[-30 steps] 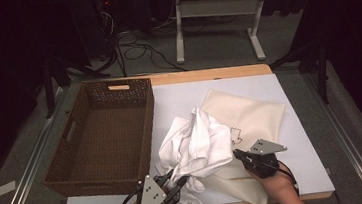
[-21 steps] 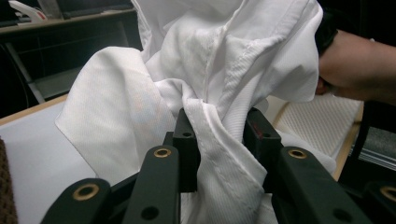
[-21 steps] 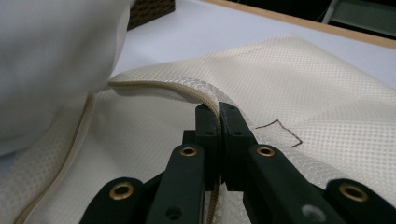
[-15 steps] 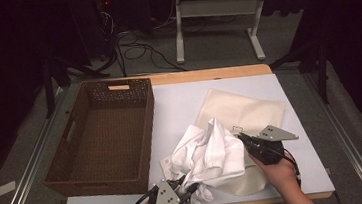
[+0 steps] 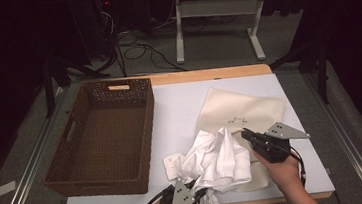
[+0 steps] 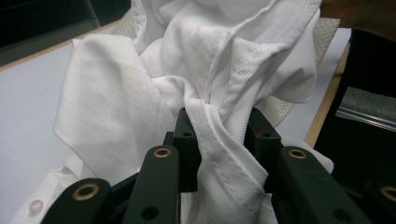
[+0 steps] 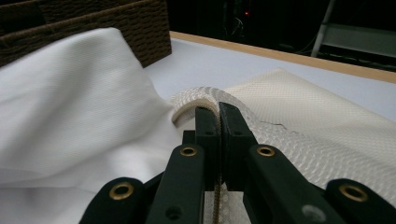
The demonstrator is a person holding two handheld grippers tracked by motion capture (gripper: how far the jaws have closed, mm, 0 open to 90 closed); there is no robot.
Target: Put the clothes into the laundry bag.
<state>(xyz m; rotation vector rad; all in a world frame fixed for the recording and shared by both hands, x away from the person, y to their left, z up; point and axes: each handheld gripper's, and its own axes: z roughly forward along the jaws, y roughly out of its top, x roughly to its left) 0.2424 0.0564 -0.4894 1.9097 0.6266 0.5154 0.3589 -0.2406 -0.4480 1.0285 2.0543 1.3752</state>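
A crumpled white shirt (image 5: pixel 214 159) lies at the table's near edge, partly over a cream mesh bag (image 5: pixel 242 108). My left gripper (image 5: pixel 198 193) is low at the front edge, shut on a fold of the shirt (image 6: pixel 187 56); the cloth bunches between its jaws at the left gripper (image 6: pixel 219 126). My right gripper (image 5: pixel 245 135) is just right of the shirt, held a little above the table. In the right gripper view the right gripper (image 7: pixel 218 109) is shut on the rolled rim of the mesh bag (image 7: pixel 317 126), with the shirt (image 7: pixel 70 93) beside it.
A dark wicker basket (image 5: pixel 102 134) with nothing inside takes up the table's left side. A white sheet (image 5: pixel 179 102) covers the tabletop between basket and bag. Beyond the far edge are a desk frame (image 5: pixel 211 23) and cables on the floor.
My left gripper has drawn the shirt down toward the near edge and slightly right. My right gripper has lifted the bag's rim and shifted right. The shirt pile now sits nearer the front.
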